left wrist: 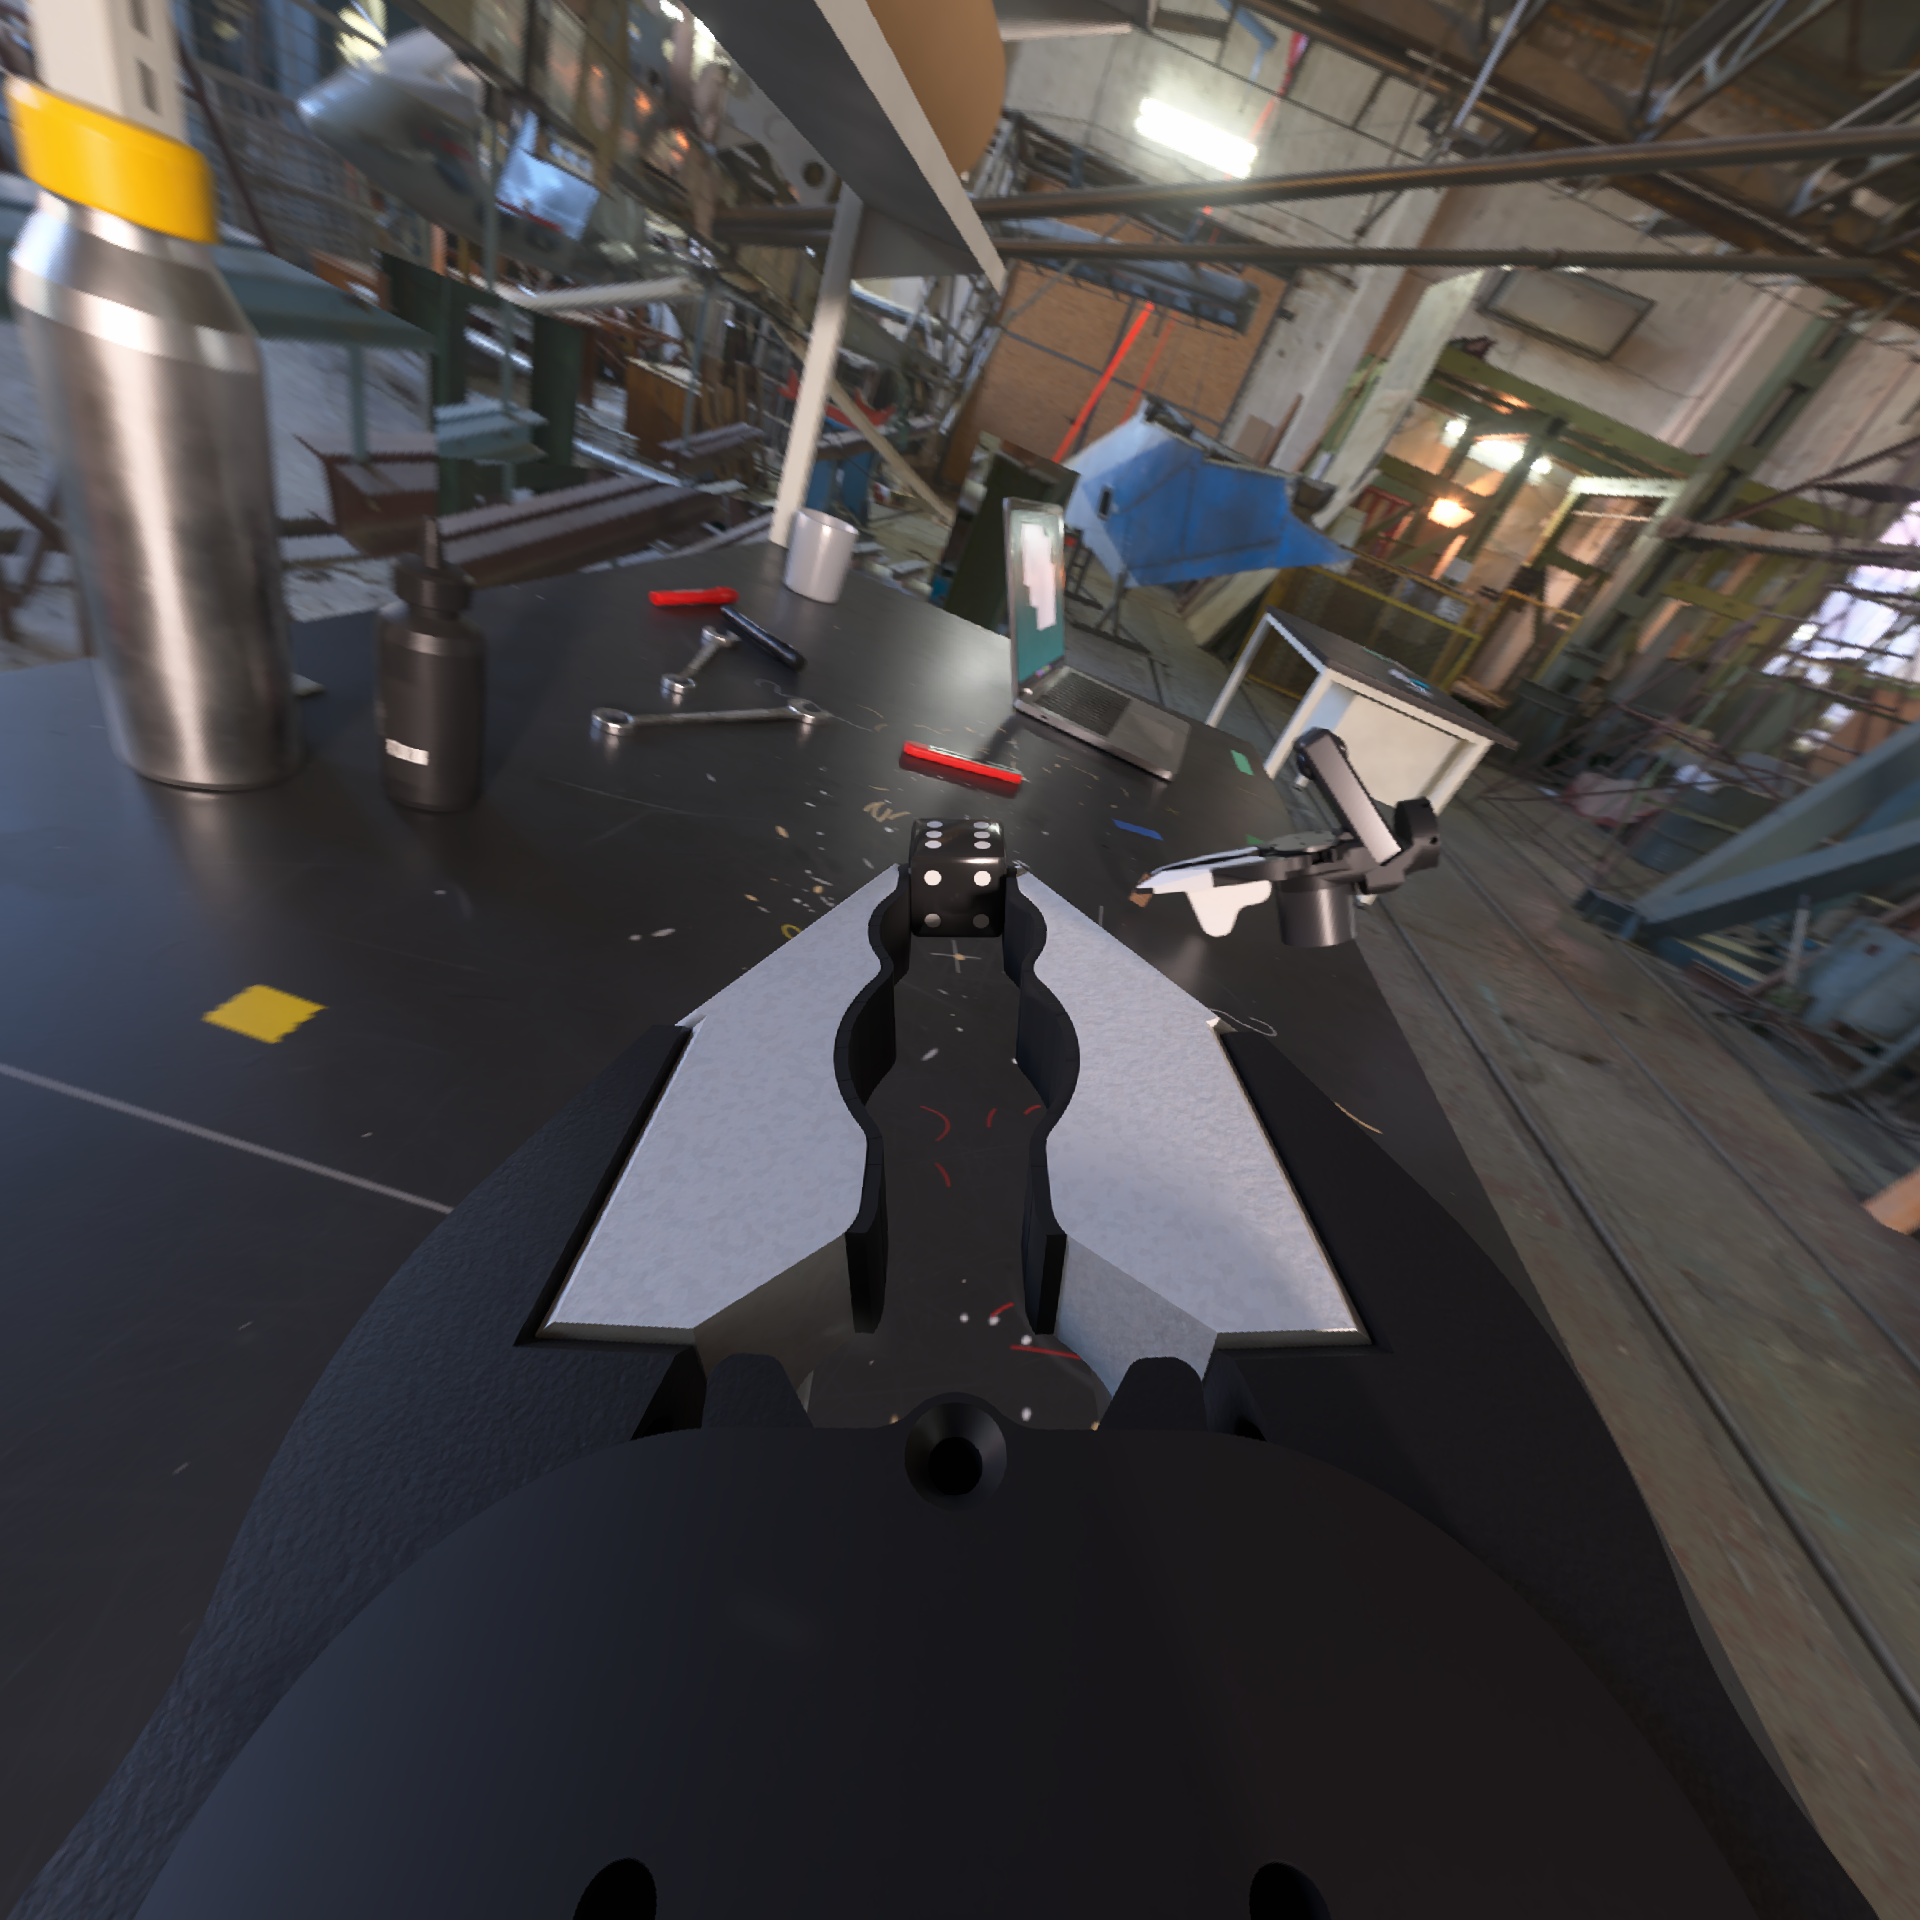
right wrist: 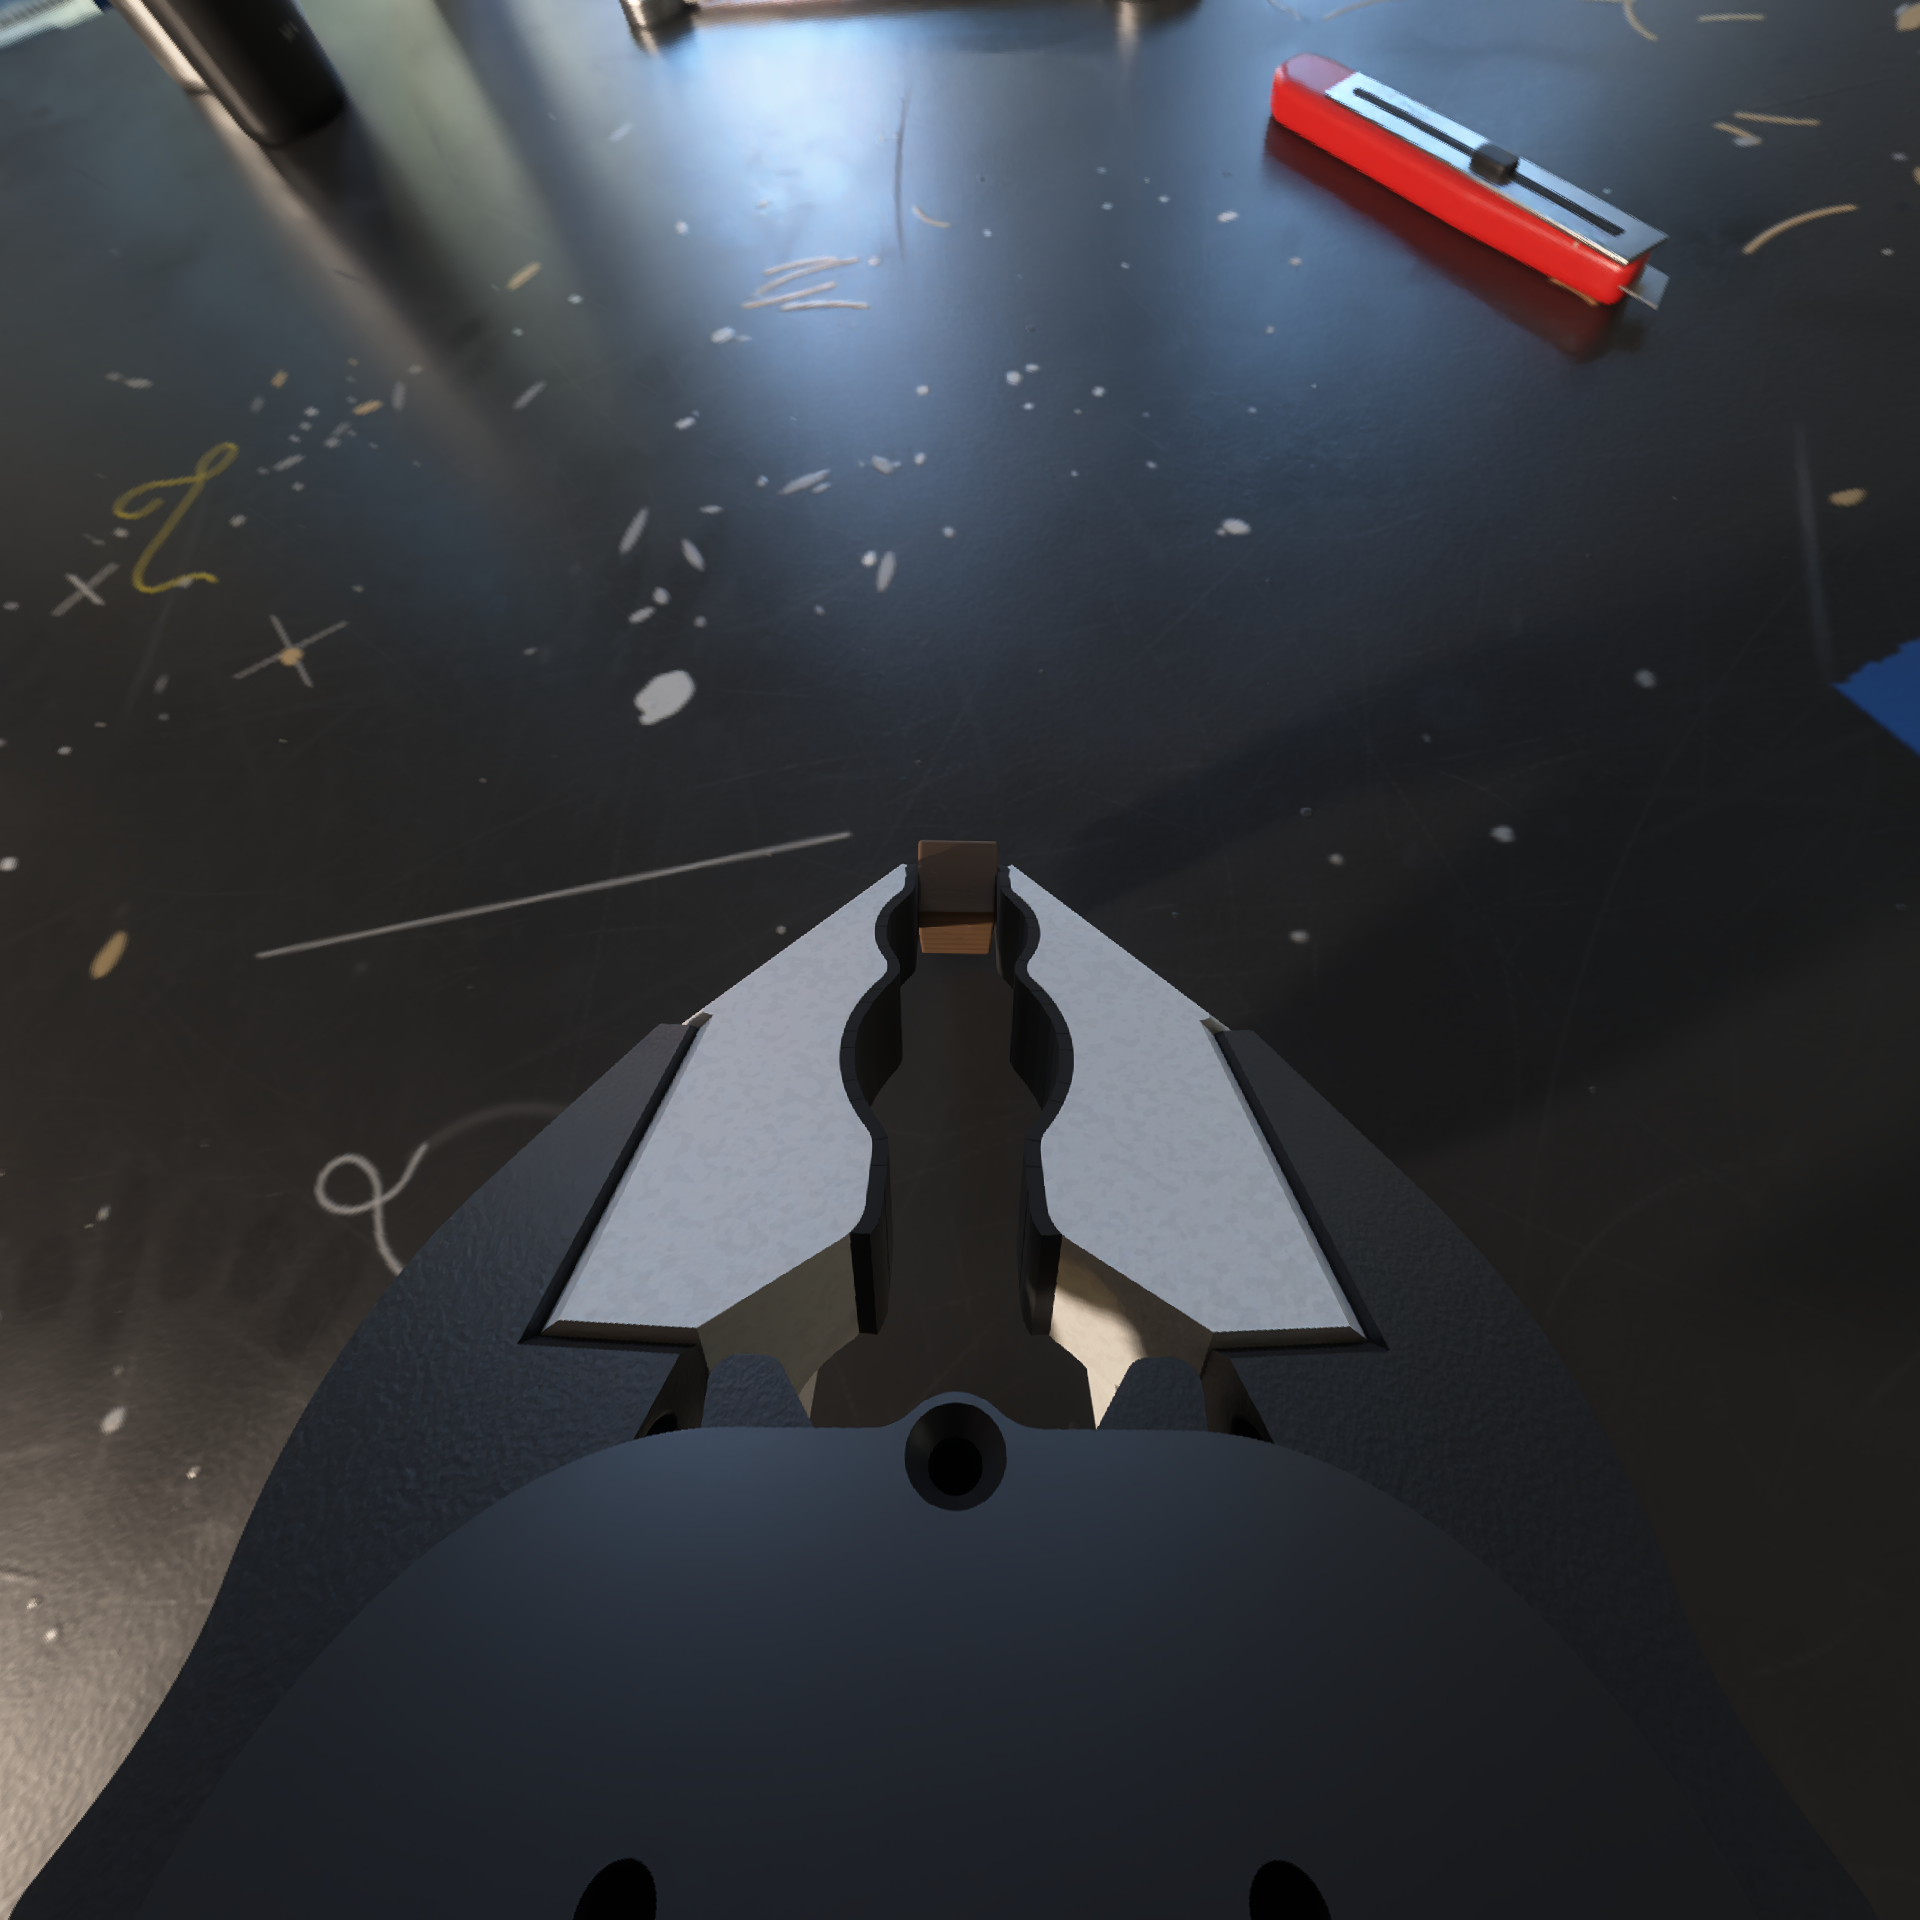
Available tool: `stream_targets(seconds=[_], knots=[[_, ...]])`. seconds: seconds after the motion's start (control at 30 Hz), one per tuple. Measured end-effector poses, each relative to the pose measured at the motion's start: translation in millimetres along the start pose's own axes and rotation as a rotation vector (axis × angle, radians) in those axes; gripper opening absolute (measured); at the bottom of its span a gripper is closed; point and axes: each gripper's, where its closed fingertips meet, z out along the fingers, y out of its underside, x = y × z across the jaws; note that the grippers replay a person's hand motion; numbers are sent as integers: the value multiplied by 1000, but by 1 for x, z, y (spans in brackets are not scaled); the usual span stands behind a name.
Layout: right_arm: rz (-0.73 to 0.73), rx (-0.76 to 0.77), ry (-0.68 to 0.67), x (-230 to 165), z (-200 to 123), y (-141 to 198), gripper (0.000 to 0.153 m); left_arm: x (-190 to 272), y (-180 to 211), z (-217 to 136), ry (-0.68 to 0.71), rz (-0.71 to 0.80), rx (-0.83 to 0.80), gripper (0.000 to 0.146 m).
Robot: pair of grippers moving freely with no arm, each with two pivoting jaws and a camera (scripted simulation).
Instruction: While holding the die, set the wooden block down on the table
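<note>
My left gripper (left wrist: 957, 883) is shut on a black die (left wrist: 955, 875) with white pips, held at the fingertips above the dark table (left wrist: 312, 1143). My right gripper (right wrist: 957, 899) is shut on a small wooden block (right wrist: 957, 896) pinched at the fingertips, tilted down over the dark table (right wrist: 1039, 623). I cannot tell whether the block touches the table. The right gripper also shows in the left wrist view (left wrist: 1174, 885), off to the right near the table's edge; the block is hidden there.
A red box cutter (right wrist: 1465, 177) lies ahead to the right, also seen in the left wrist view (left wrist: 961, 767). A steel bottle (left wrist: 145, 468), black bottle (left wrist: 429, 696), wrenches (left wrist: 707, 717), white cup (left wrist: 819, 553) and open laptop (left wrist: 1070, 665) stand farther back.
</note>
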Motion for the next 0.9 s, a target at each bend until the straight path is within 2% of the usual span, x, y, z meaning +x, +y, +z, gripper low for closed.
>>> stream_targets(seconds=[0.17,0.37,0.5,0.63,0.73,0.83,0.9], knots=[[25,38,-121,-22,-7,-10,13,-1,-5,-23,-40,1,34,16],[38,110,-305,-66,-21,-28,14,-1,4,-19,-21,-17,37,16],[-6,161,-474,-126,-19,-42,14,0,8,-11,6,-29,40,16],[-190,56,-674,-232,13,-43,14,3,10,-2,35,-42,44,16],[-400,-67,-707,-299,52,-33,14,6,11,0,49,-46,45,16],[-522,-172,-727,-341,86,-23,13,9,12,-2,54,-48,44,16],[-562,-199,-726,-355,104,-21,13,10,14,-4,53,-51,41,16]])
